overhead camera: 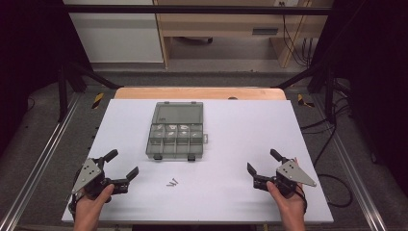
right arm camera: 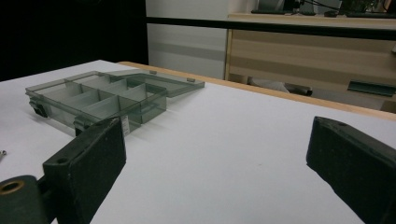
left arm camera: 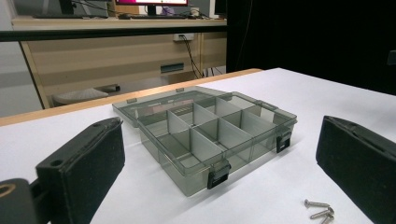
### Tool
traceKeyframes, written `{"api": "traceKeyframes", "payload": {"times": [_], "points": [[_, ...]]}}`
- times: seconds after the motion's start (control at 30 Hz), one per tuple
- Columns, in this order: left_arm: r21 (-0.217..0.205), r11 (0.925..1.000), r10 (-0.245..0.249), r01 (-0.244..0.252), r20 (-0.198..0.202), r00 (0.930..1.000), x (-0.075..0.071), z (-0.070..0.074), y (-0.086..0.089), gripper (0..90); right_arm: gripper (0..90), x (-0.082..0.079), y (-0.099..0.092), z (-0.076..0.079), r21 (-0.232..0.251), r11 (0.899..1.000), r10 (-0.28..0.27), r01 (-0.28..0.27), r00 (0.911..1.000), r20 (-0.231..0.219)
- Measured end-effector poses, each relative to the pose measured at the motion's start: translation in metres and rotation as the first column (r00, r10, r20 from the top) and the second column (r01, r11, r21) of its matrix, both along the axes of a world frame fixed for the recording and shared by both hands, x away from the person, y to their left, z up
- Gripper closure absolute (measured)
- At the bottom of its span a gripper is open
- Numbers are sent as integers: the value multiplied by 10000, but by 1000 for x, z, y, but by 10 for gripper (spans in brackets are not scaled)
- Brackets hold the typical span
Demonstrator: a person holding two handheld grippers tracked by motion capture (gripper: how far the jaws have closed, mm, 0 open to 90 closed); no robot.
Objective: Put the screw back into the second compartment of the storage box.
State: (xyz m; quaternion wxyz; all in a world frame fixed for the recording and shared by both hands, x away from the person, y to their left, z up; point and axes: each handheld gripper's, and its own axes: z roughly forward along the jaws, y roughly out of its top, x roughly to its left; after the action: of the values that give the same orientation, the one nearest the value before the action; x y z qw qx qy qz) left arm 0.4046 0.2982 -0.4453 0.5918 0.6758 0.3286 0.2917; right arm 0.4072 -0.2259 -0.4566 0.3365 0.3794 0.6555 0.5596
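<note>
A clear grey compartment box (overhead camera: 174, 140) (left arm camera: 210, 130) (right arm camera: 95, 100) stands open on the white table (overhead camera: 240, 139), its lid (overhead camera: 178, 114) laid flat behind it. Small pale parts lie in its far row of compartments. A few loose screws (overhead camera: 172, 182) (left arm camera: 320, 210) lie on the table in front of the box. My left gripper (overhead camera: 122, 164) (left arm camera: 219, 163) rests open at the near left, apart from the screws and box. My right gripper (overhead camera: 262, 161) (right arm camera: 215, 163) rests open at the near right with nothing between its jaws.
The table's near edge lies just below both hands. A wooden strip (overhead camera: 199, 93) borders the far edge. Metal rails (overhead camera: 38, 163) run along the left and right sides. Wooden furniture (overhead camera: 231, 24) and cables stand beyond the table.
</note>
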Motion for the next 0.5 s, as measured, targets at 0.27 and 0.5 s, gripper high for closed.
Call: {"api": "traceKeyframes", "payload": {"times": [0.27, 0.5], "points": [[191, 9998, -21, 21, 26, 10000, -2, 0, 1, 13, 55, -2, 4, 0, -112, 9998, 135, -136, 9999, -66], [113, 9998, 153, -155, 165, 9997, -2, 0, 3, 12, 48, -4, 13, 3, -544, 9977, 382, -404, 9984, -406]]}}
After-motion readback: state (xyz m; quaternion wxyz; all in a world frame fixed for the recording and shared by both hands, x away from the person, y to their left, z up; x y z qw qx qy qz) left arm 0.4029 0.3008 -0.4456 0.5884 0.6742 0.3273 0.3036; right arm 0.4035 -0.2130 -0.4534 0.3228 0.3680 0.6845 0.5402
